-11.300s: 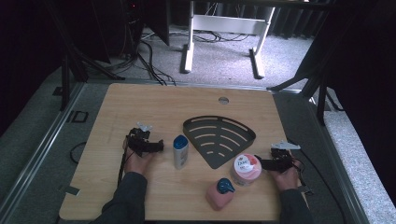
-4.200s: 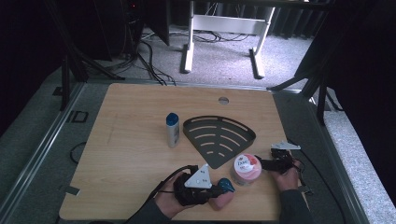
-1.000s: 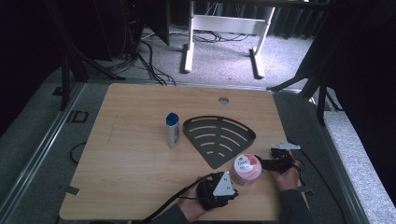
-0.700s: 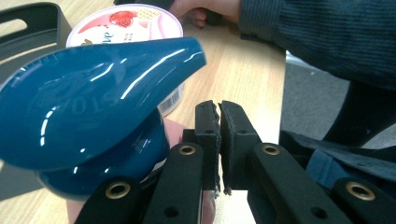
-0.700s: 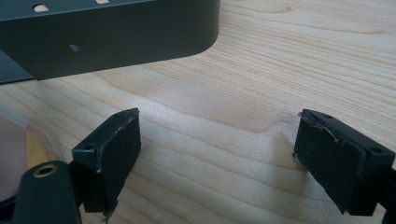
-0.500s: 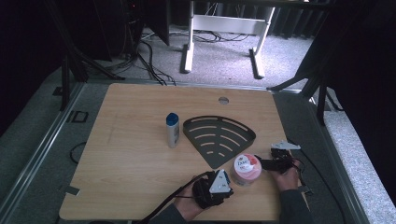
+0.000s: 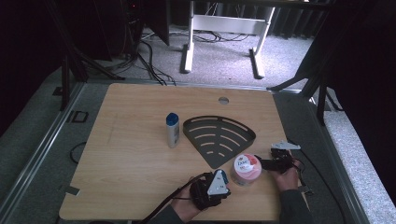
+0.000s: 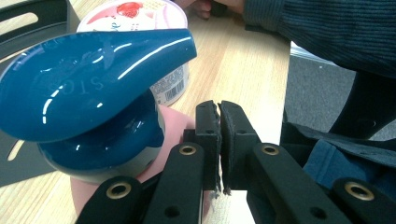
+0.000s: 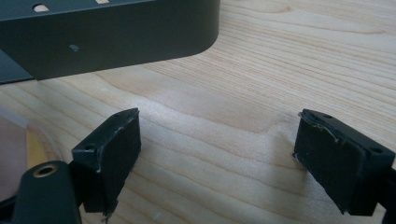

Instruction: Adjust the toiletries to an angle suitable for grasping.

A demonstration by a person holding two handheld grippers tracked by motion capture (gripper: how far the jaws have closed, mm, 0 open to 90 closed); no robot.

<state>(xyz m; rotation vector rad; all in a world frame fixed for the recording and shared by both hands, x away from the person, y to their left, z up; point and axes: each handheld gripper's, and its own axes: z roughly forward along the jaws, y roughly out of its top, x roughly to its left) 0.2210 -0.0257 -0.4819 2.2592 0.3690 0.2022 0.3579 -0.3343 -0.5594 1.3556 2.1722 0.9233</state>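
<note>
Currently the left gripper [image 8: 219,140], jaws pressed together on nothing, sits just beside the pink bottle [image 8: 107,144]; a nudge could topple it. The right gripper [image 9: 219,158] gapes empty.

There is one wooden table [image 7: 140,163]. On it are one dark rack [image 7: 219,140], one white bottle [image 7: 172,129], one pink bottle [image 8: 177,126] and one round tub [image 7: 246,169]. Two grippers [image 7: 215,186] [image 7: 273,162] are there too.
</note>
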